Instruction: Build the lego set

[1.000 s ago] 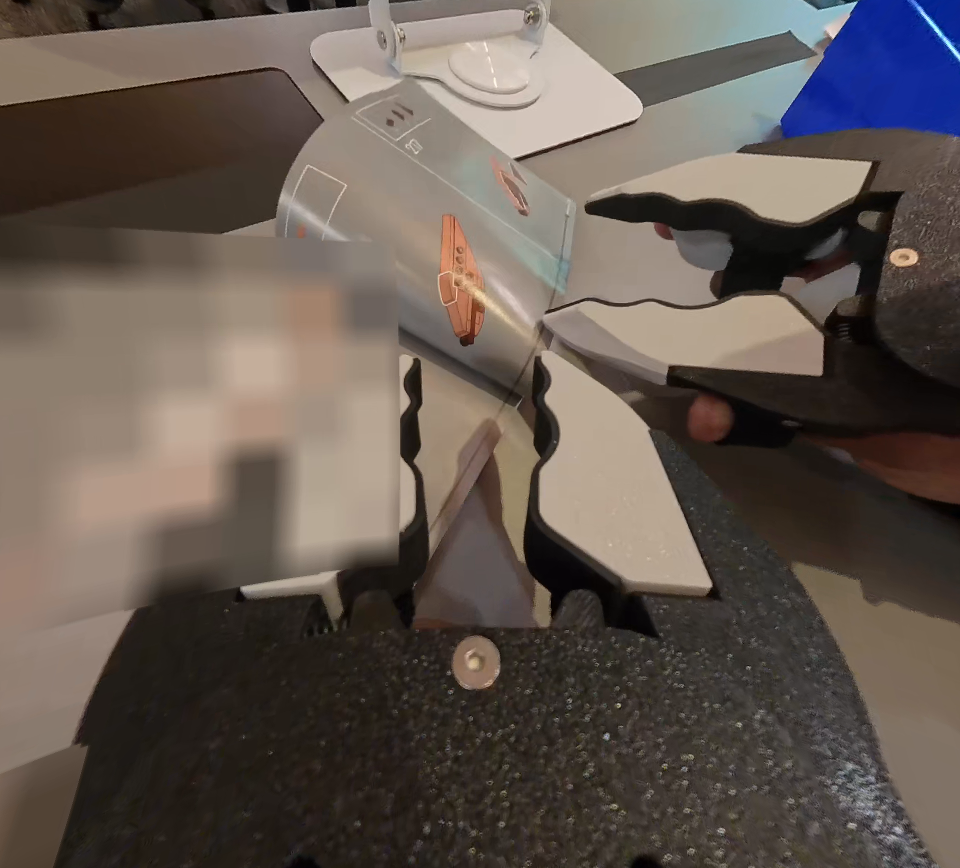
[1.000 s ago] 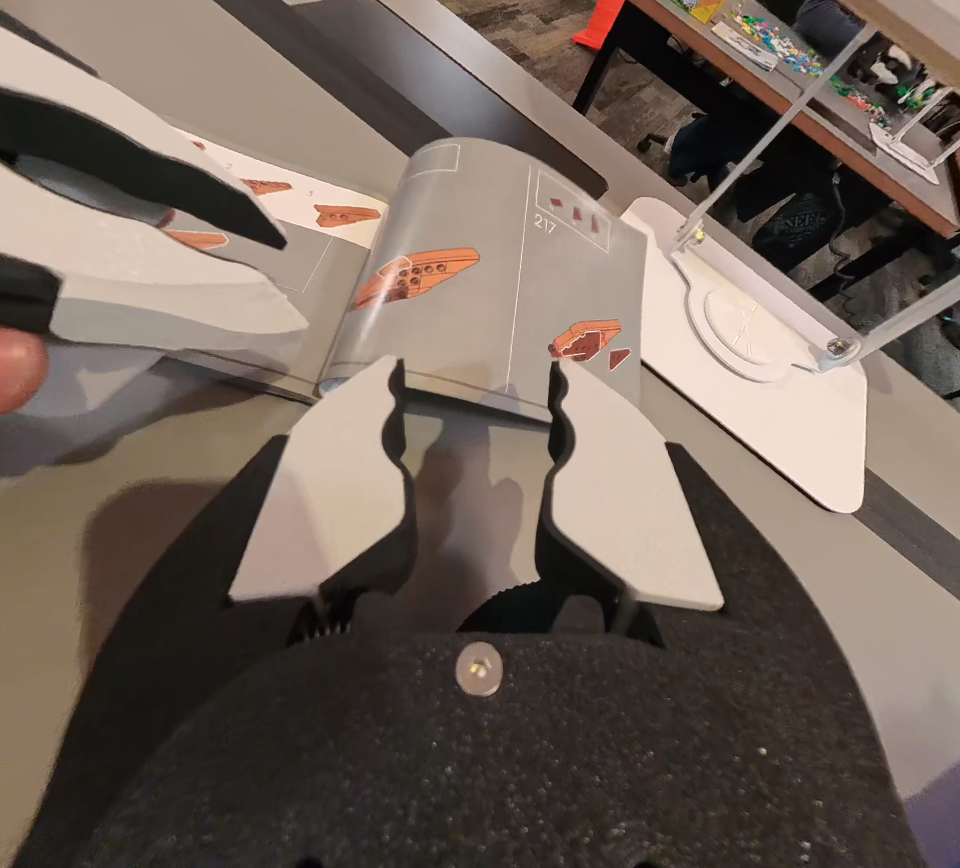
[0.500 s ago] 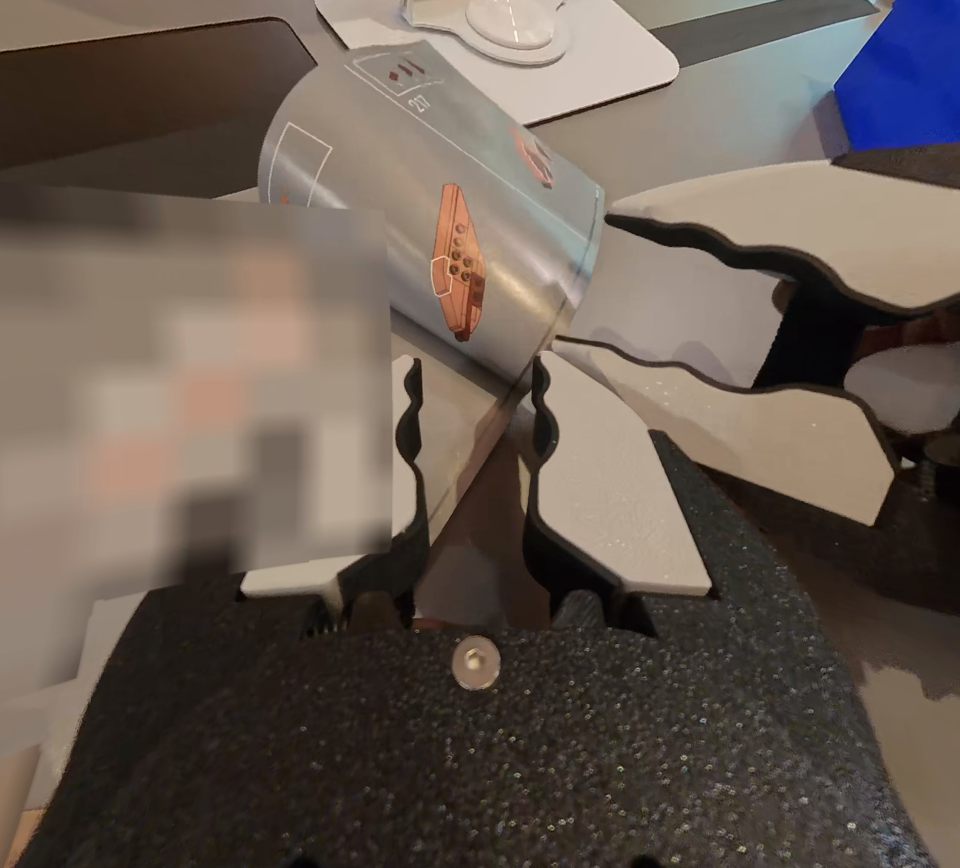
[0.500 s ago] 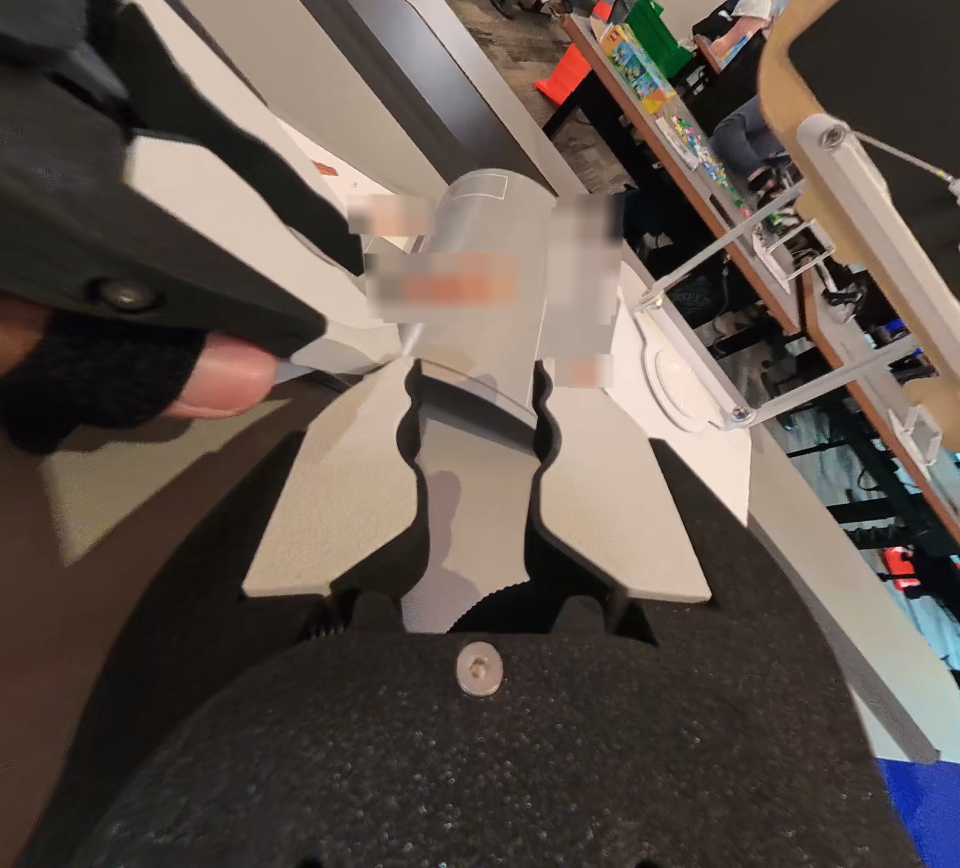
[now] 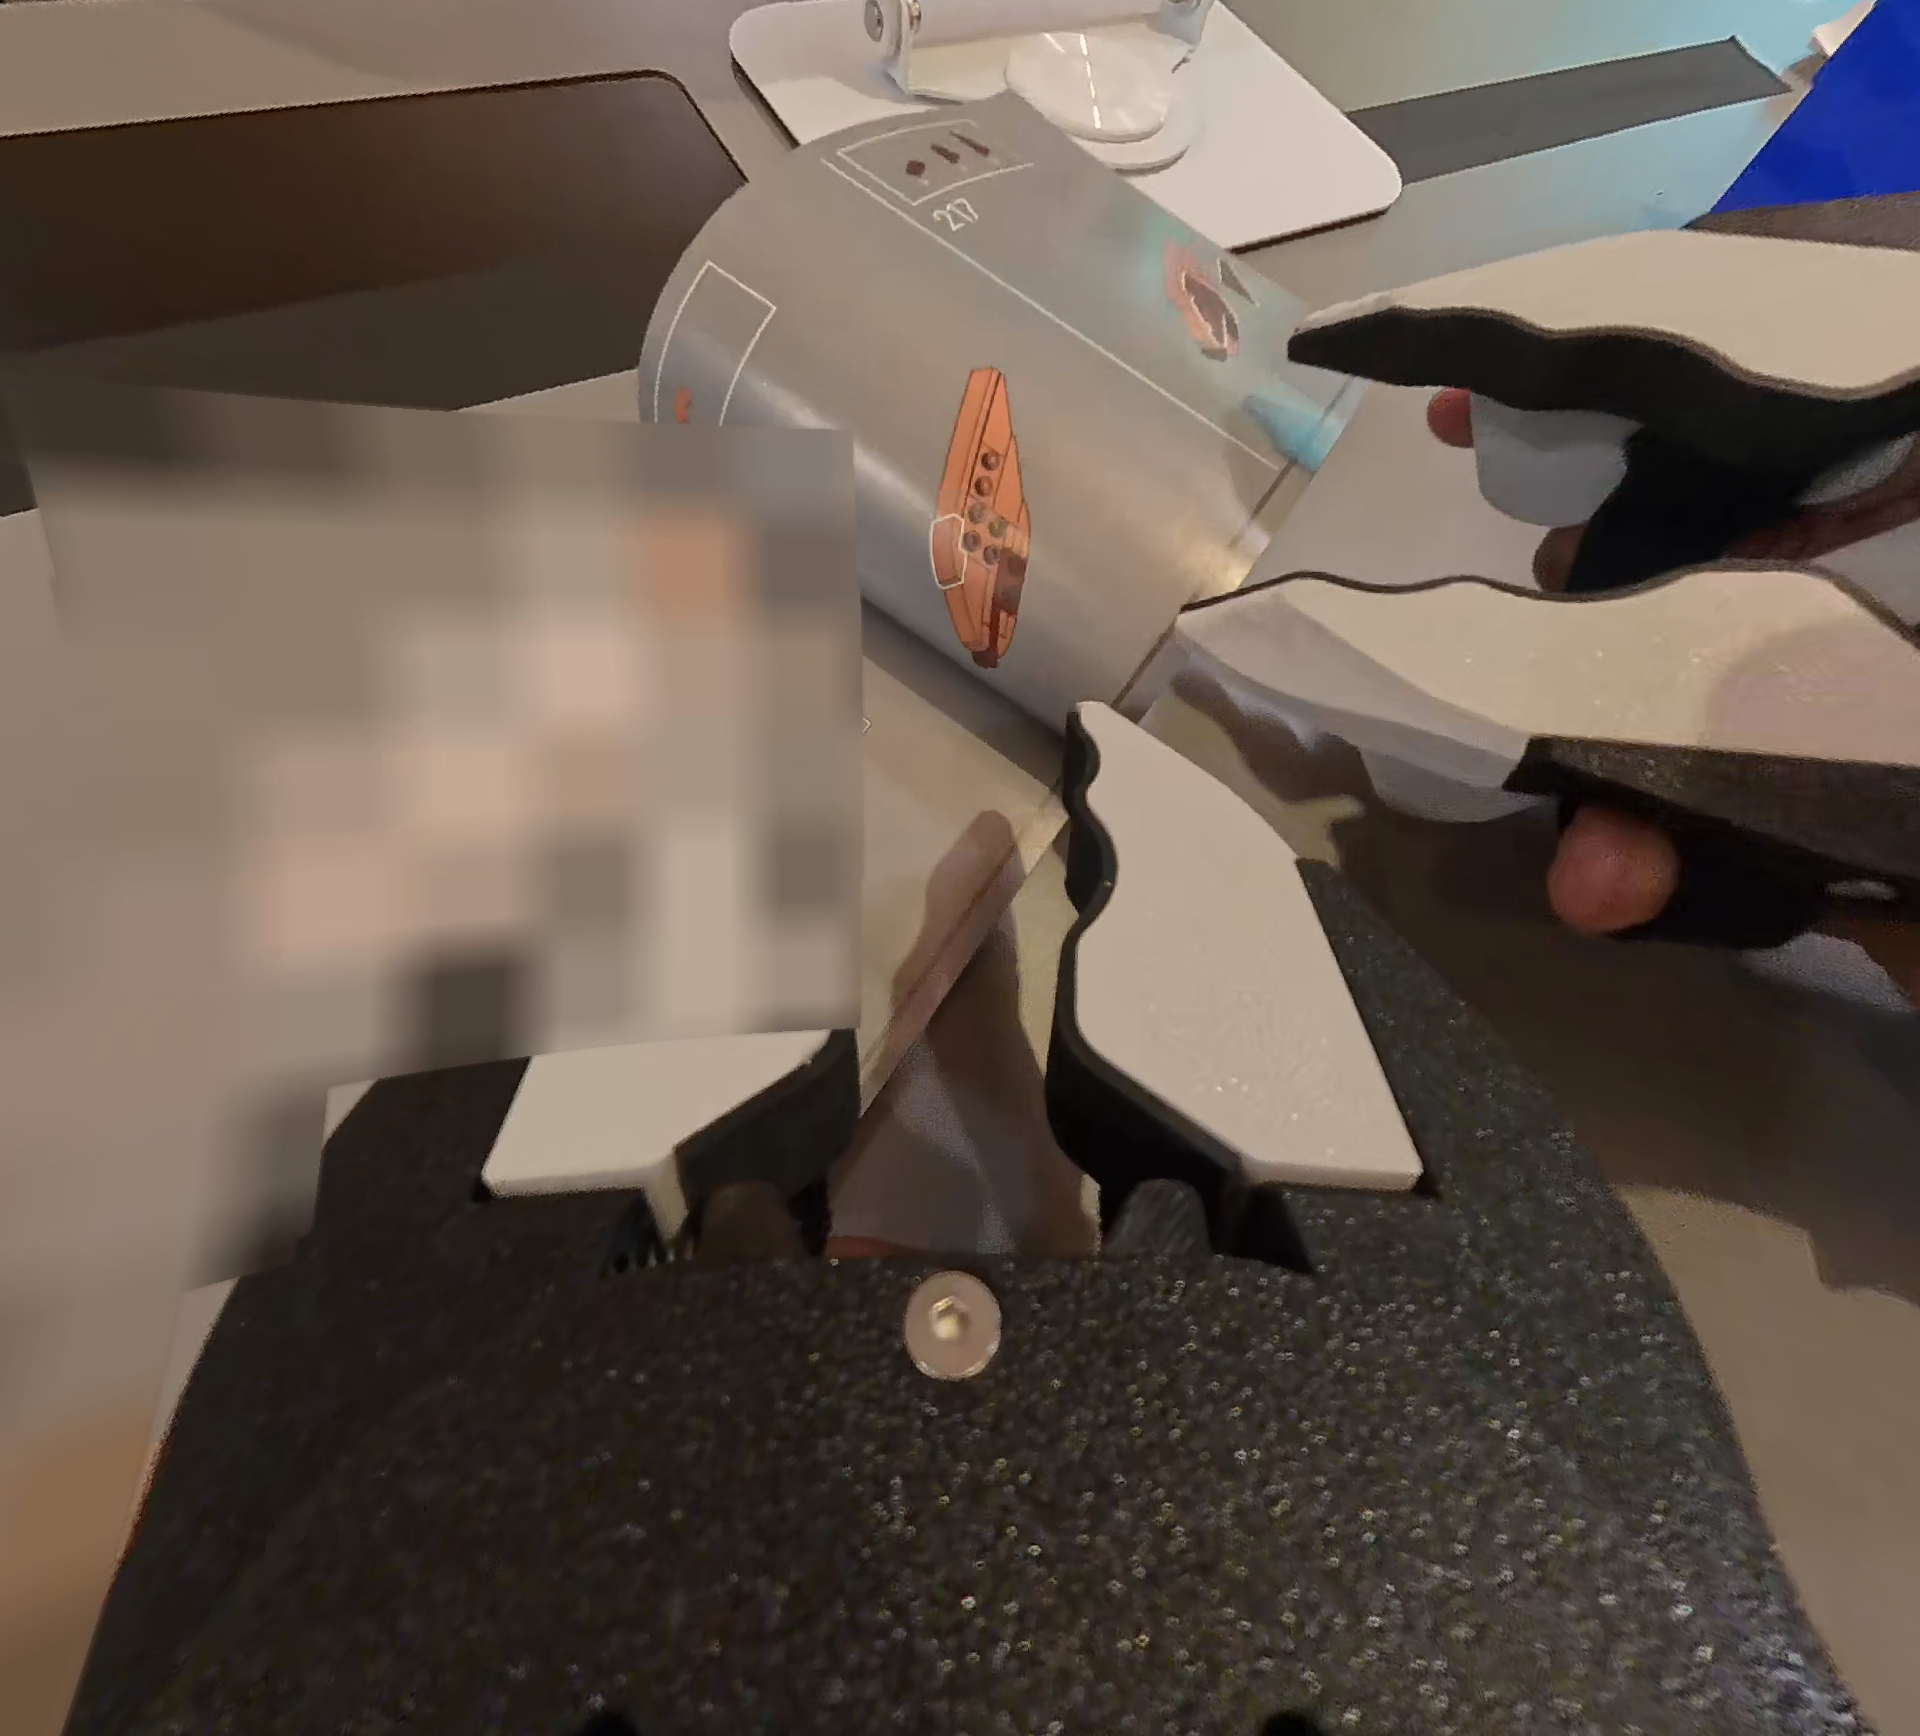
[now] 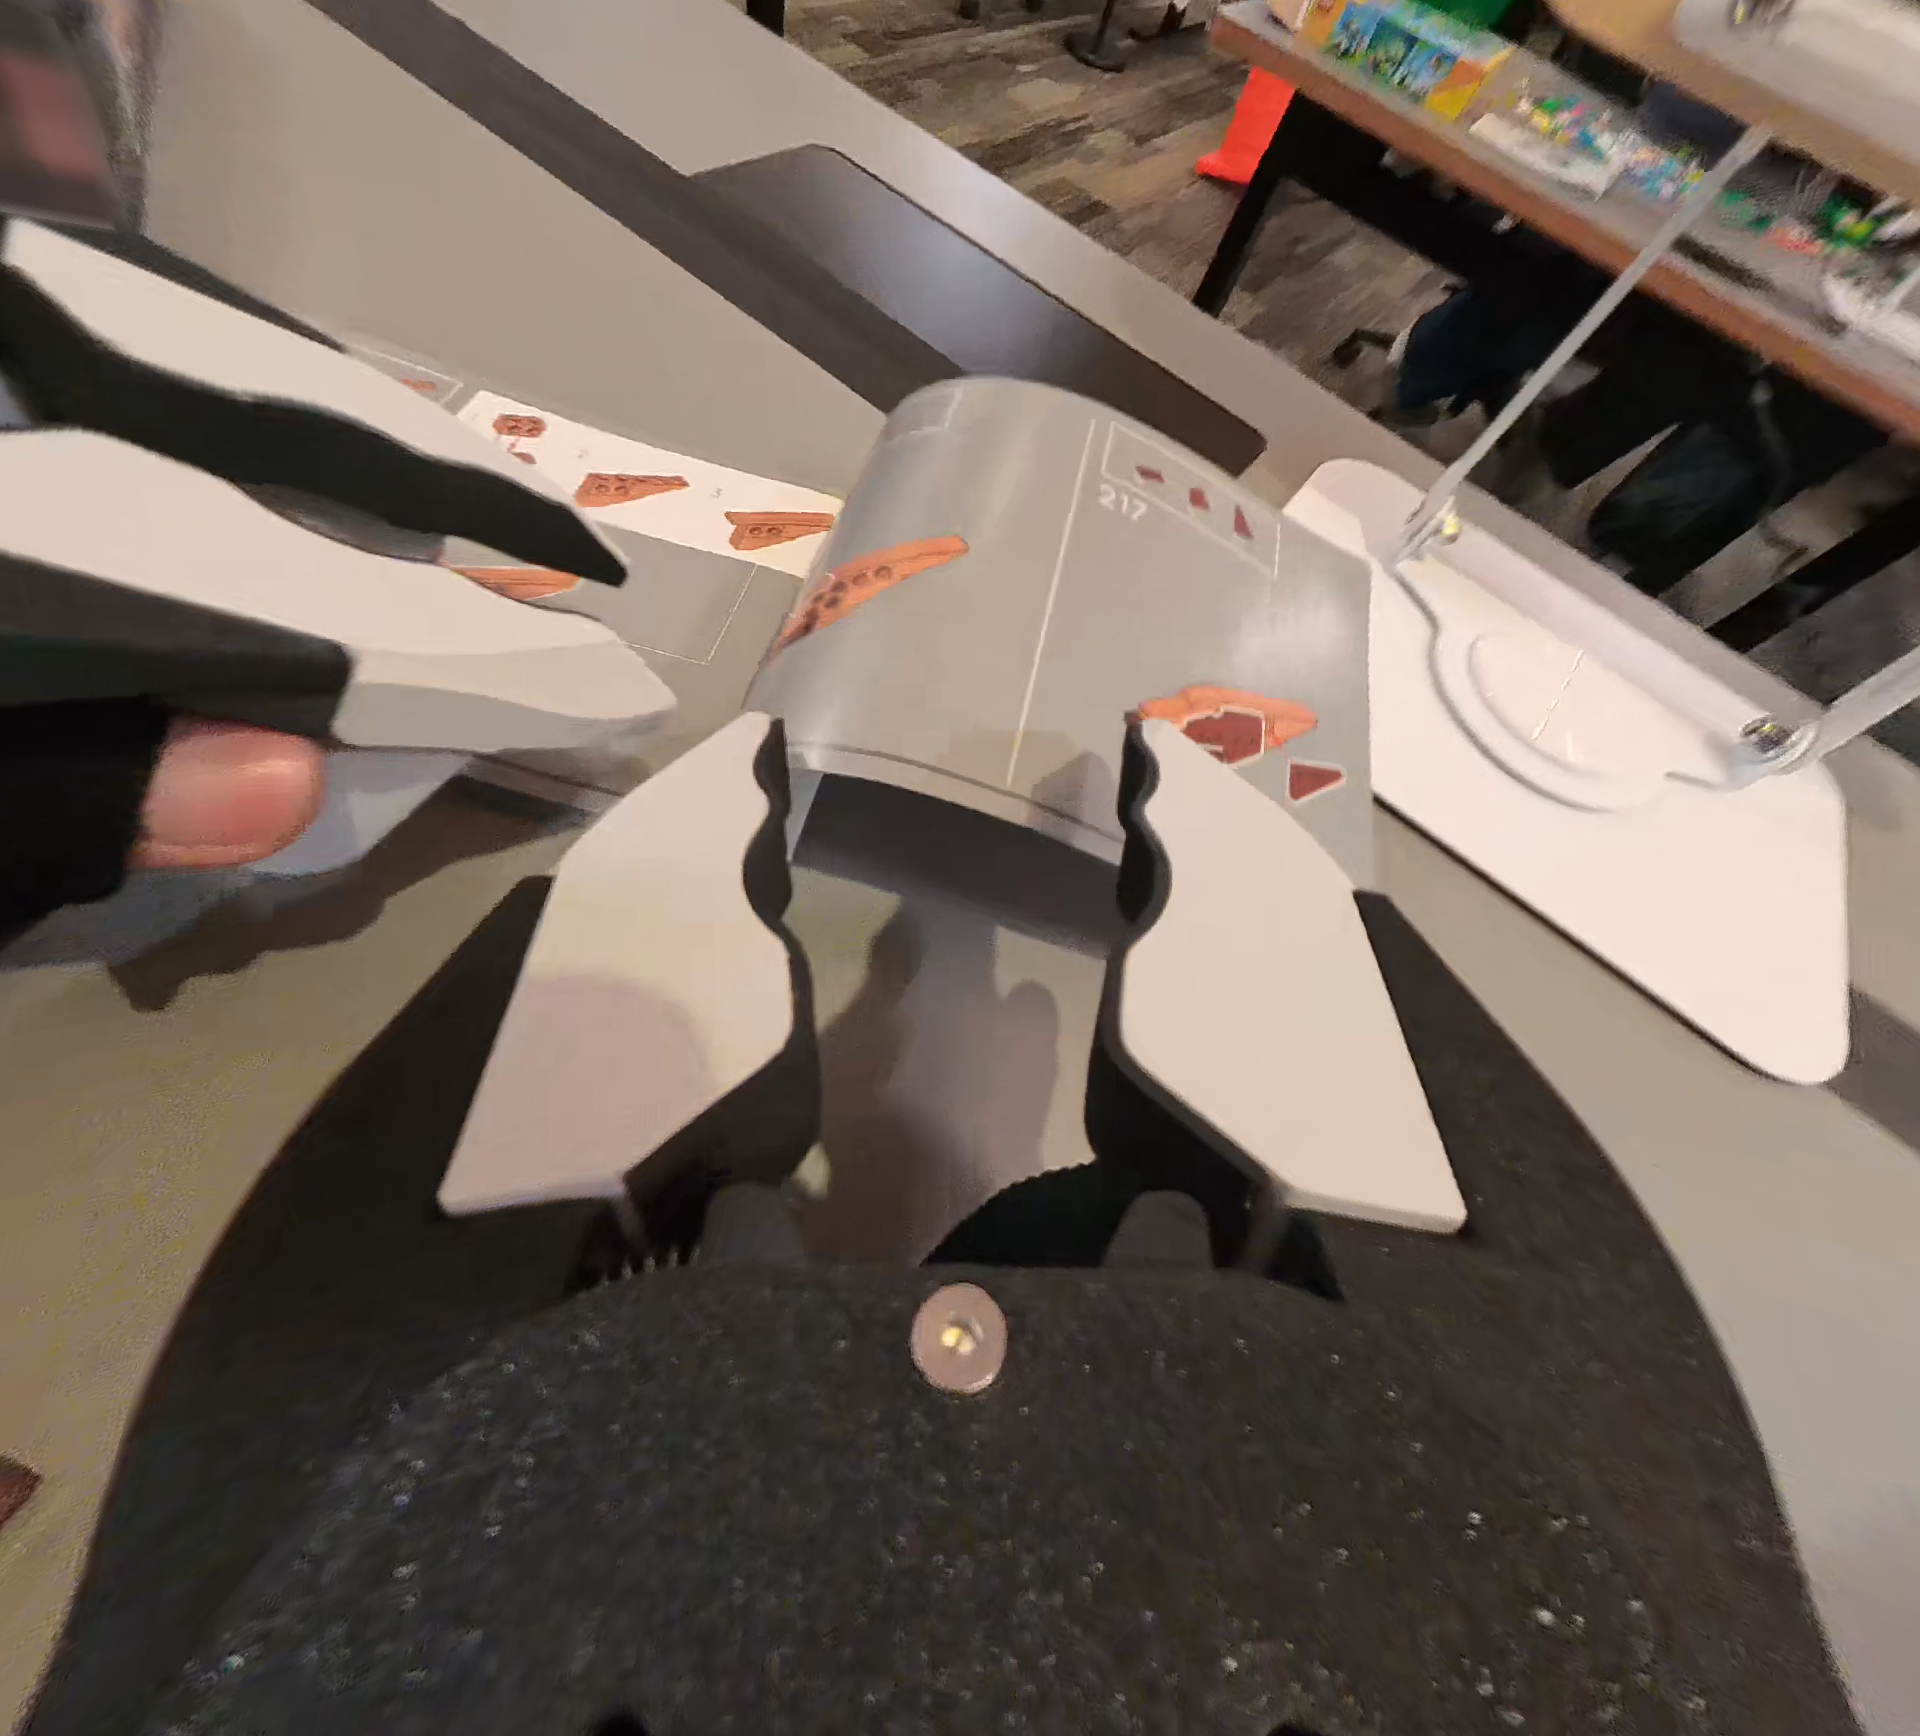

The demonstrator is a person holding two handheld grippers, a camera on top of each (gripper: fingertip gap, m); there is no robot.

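- My left gripper [image 5: 961, 897]: jaws apart at a middling width, nothing pinched. The near edge of the instruction booklet [image 5: 940, 938] runs through the gap between the fingers; I cannot tell whether it touches them. A mosaic patch hides the left finger's tip.
- My right gripper [image 6: 951, 741]: jaws wide, empty. Tips sit just at the free edge of the curled page [image 6: 1049, 606], either side of it, not closed on it.
- The page, grey with orange part drawings, arches up ahead of both tools, mid-turn by the look of it.
- Beyond my left tool's tips in the right wrist view, the flat spread [image 6: 665, 502] shows more orange part drawings.
- Farther ahead: white lamp base [image 5: 1257, 128] on the grey table [image 5: 312, 45].
- Progress, my judgement: no loose bricks or built model visible on this table. I am only finding the step; picking and joining parts all remains.
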